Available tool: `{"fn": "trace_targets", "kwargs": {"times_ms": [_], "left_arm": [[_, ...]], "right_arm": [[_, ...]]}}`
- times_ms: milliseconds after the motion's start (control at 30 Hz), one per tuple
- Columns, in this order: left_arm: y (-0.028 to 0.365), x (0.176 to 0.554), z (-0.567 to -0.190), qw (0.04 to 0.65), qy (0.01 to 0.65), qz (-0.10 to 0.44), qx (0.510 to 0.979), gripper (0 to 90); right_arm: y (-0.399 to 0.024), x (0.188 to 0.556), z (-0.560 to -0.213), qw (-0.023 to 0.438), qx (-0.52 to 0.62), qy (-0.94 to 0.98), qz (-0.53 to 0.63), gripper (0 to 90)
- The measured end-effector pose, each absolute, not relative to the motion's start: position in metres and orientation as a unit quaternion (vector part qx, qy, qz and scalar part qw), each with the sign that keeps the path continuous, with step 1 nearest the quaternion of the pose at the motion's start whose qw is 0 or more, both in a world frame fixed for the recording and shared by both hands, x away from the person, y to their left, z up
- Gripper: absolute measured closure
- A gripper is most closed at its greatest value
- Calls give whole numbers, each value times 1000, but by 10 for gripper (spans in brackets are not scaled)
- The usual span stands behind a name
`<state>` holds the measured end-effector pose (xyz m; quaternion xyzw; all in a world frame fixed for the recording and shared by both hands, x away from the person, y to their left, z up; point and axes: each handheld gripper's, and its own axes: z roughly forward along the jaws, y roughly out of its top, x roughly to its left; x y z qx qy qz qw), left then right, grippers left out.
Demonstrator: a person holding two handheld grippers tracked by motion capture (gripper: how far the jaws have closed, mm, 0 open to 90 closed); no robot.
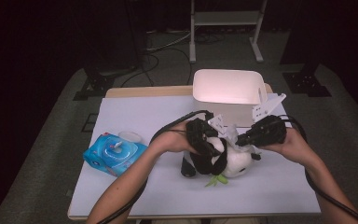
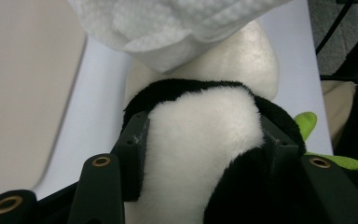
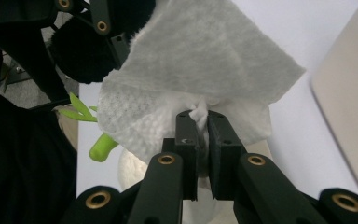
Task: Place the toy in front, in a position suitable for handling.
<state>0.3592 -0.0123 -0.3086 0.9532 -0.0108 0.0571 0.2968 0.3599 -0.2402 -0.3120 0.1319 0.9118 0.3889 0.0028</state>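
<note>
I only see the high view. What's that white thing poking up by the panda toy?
Observer: A white textured wet wipe, pinched between the right gripper jaws.
Operator: Is the other claw really holding the panda?
Observer: Yes. The left gripper jaws squeeze the black-and-white plush panda from both sides.
Operator: Is the wipe touching it?
Observer: In the left gripper view it drapes over the panda's white head.
</note>
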Motion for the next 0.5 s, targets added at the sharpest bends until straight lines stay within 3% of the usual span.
{"fn": "trace_targets", "kwargs": {"times_ms": [200,500], "left_arm": [[-6,362,-324,300,-7,45,953,440],[17,350,-331,335,27,29,941,226]], "right_arm": [[-231,370,-319,-8,132,918,373,830],[-216,355,-338,-26,118,926,358,831]]}}
